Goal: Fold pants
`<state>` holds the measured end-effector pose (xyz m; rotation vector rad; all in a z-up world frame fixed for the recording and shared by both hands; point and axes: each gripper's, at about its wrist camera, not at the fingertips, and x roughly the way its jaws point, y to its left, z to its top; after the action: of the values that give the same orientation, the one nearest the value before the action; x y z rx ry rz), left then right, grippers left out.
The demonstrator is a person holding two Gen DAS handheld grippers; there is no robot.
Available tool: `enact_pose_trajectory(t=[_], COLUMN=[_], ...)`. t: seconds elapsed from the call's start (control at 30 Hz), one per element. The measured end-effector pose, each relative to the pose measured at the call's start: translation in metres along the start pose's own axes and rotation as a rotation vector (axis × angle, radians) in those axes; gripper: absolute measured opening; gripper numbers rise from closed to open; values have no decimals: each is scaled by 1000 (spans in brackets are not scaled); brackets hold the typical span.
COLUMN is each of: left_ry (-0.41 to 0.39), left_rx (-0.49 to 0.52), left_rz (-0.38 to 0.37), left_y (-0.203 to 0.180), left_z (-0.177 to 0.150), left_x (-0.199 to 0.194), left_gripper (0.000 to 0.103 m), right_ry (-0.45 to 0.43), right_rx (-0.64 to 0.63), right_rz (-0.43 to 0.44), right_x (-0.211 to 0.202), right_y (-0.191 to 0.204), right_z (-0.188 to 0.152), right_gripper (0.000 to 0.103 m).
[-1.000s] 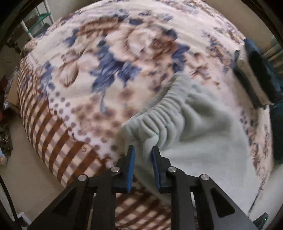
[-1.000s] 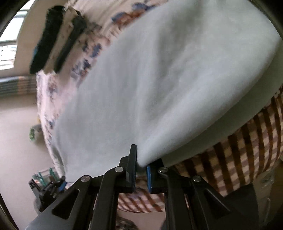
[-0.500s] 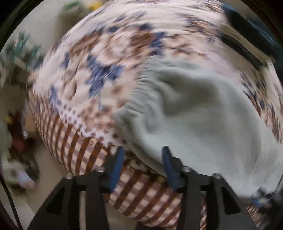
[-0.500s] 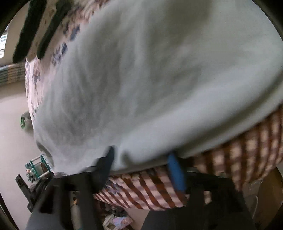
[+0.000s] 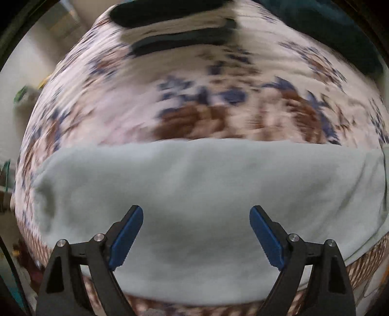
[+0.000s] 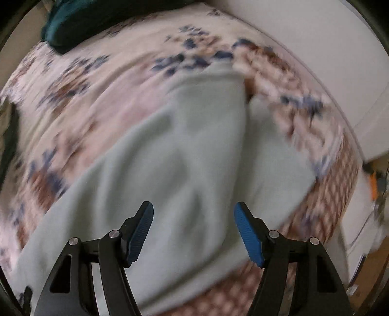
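Note:
The pale green fleece pants lie flat on a floral bedspread, as a wide band near the bed's front edge. My left gripper is open above the pants with nothing between its blue pads. In the right wrist view the pants run away from me towards the far right, with a fold along them. My right gripper is open and empty above their near part. Both views are motion-blurred.
A stack of folded dark and beige clothes lies at the far side of the bed. A dark teal pillow sits at the far right, and shows in the right wrist view. The bedspread's checked border hangs over the edge.
Both grippers held the pants' edge a second ago. They have let go and opened wide. Both have swung round and now look across the bed over the laid pants.

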<state>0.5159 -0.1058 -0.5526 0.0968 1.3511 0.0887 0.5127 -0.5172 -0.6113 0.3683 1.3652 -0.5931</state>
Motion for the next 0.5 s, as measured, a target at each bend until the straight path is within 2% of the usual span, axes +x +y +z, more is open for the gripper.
enact_pose_trajectory(t=[0.03, 0.07, 0.1, 0.13, 0.2, 0.23, 0.33, 0.43, 0.5], left_ry=[1, 12, 19, 29, 40, 47, 72, 90, 95], left_rx=[12, 31, 36, 41, 46, 49, 50, 52, 38], left_rz=[2, -1, -5, -9, -15, -15, -20, -12, -11], left_y=[-9, -24, -30, -37, -50, -55, -65, -69, -66], left_z=[2, 5, 6, 7, 5, 3, -4, -11, -16], left_x=[3, 6, 9, 10, 8, 8, 7, 6, 3], left_gripper=[89, 89, 89, 89, 89, 89, 89, 89, 89], right_ry=[24, 54, 78, 88, 62, 55, 96, 203, 203], right_rx=[-9, -11, 20, 95, 297, 373, 500, 625, 645], right_rz=[-23, -27, -14, 53, 165, 180, 203, 361, 431], right_x=[18, 32, 43, 47, 44, 40, 46, 66, 63], right_y=[-11, -17, -27, -47, -83, -105, -151, -179, -178], right_z=[17, 27, 32, 35, 31, 26, 9, -10, -23], right_gripper=[72, 63, 49, 16, 17, 16, 16, 17, 18])
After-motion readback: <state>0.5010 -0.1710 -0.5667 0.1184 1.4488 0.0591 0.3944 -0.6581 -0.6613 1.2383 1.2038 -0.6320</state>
